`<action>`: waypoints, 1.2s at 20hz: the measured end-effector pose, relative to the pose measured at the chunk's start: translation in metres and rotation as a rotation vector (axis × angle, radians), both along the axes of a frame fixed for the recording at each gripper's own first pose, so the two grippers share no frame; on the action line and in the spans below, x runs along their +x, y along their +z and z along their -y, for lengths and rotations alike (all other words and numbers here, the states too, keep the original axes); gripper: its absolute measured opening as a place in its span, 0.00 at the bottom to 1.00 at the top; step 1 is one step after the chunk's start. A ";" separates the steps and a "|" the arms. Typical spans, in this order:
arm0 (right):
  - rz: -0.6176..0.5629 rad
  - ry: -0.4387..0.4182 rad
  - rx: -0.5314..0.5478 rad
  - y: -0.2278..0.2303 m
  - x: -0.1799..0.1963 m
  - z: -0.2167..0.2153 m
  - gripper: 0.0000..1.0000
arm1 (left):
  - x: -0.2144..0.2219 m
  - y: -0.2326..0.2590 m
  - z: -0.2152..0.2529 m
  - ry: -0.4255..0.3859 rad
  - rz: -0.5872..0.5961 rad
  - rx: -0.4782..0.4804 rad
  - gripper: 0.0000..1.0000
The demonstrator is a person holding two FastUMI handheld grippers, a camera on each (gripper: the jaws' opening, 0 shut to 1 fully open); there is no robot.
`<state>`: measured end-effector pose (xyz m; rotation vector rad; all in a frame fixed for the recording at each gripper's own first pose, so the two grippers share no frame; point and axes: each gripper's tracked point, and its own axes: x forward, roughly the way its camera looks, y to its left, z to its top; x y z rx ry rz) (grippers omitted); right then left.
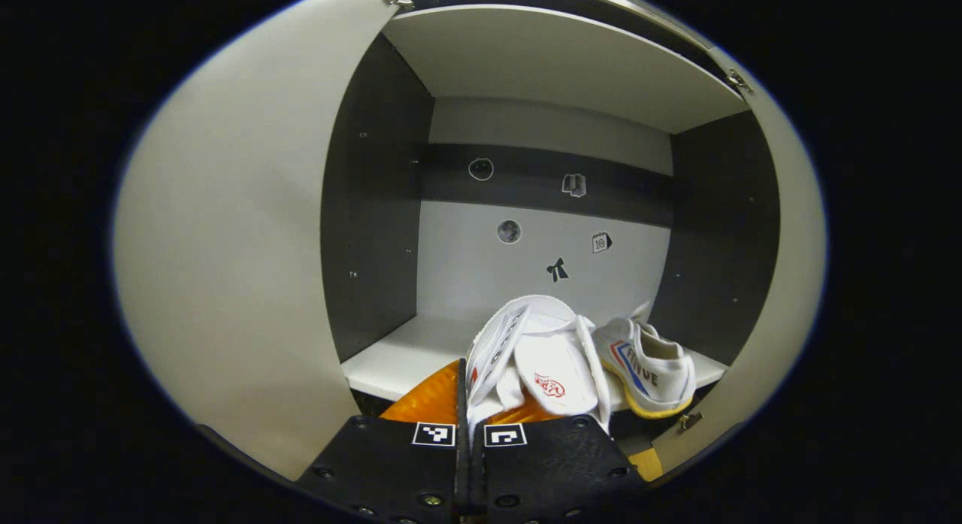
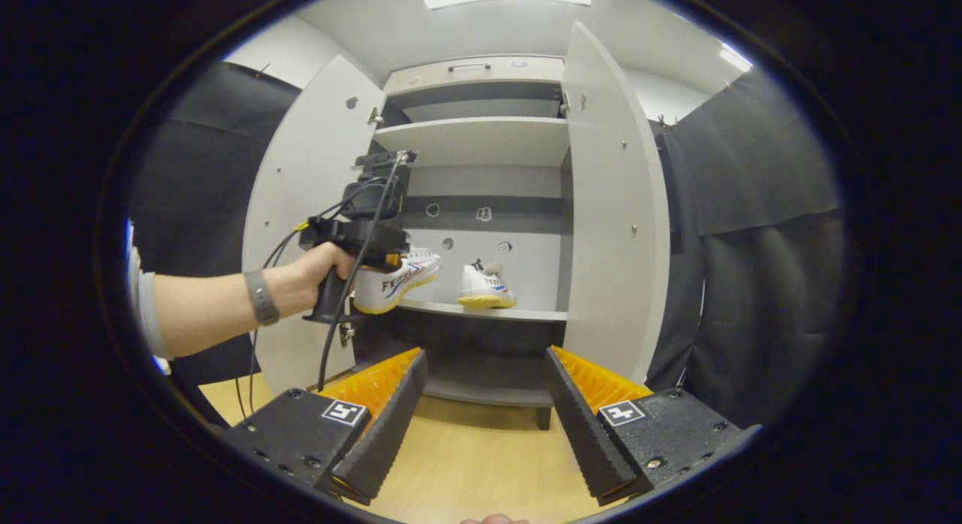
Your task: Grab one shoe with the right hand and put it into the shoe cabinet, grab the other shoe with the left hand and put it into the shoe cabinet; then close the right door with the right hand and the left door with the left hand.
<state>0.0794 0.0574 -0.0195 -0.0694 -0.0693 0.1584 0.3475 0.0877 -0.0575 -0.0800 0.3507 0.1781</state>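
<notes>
While the left gripper (image 1: 470,404) pinches one white canvas shoe (image 1: 541,358) over the cabinet shelf (image 1: 391,358), its mate (image 2: 486,287) sits at three o'clock; the right gripper's (image 2: 485,404) ribbed jaws gape.

The held shoe's (image 1: 541,358) toe seems hidden behind the hand-held gripper (image 1: 470,434).
</notes>
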 end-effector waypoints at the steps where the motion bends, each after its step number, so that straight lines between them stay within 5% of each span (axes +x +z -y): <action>1: 0.001 -0.008 0.000 0.000 0.002 0.003 0.98 | 0.011 -0.002 -0.001 0.007 -0.012 0.005 0.00; 12: -0.015 -0.065 0.039 -0.002 0.009 0.029 0.98 | 0.060 -0.044 0.003 0.011 -0.223 -0.002 0.00; 13: -0.017 -0.067 0.039 -0.004 0.010 0.030 0.98 | 0.059 -0.049 0.003 0.014 -0.241 -0.009 0.11; 14: -0.019 -0.070 0.036 -0.004 0.011 0.031 0.98 | 0.059 -0.054 0.003 0.016 -0.264 -0.021 0.01; 15: -0.020 -0.069 0.033 -0.005 0.011 0.031 0.98 | 0.059 -0.056 0.005 0.012 -0.274 -0.048 0.02; 20: -0.021 -0.051 0.022 -0.006 0.010 0.023 0.98 | 0.051 -0.050 0.011 -0.012 -0.295 -0.144 0.27; 21: -0.016 -0.048 0.019 -0.005 0.010 0.021 0.98 | 0.050 -0.045 0.010 -0.026 -0.279 -0.142 0.44; 22: -0.012 -0.043 0.017 -0.004 0.010 0.020 0.98 | 0.045 -0.038 0.015 -0.050 -0.265 -0.150 0.27; 23: -0.011 -0.038 0.017 -0.003 0.010 0.018 0.98 | 0.040 -0.030 0.017 -0.064 -0.242 -0.147 0.43; 24: -0.010 -0.035 0.018 -0.003 0.009 0.017 0.98 | 0.035 -0.023 0.019 -0.083 -0.214 -0.140 0.27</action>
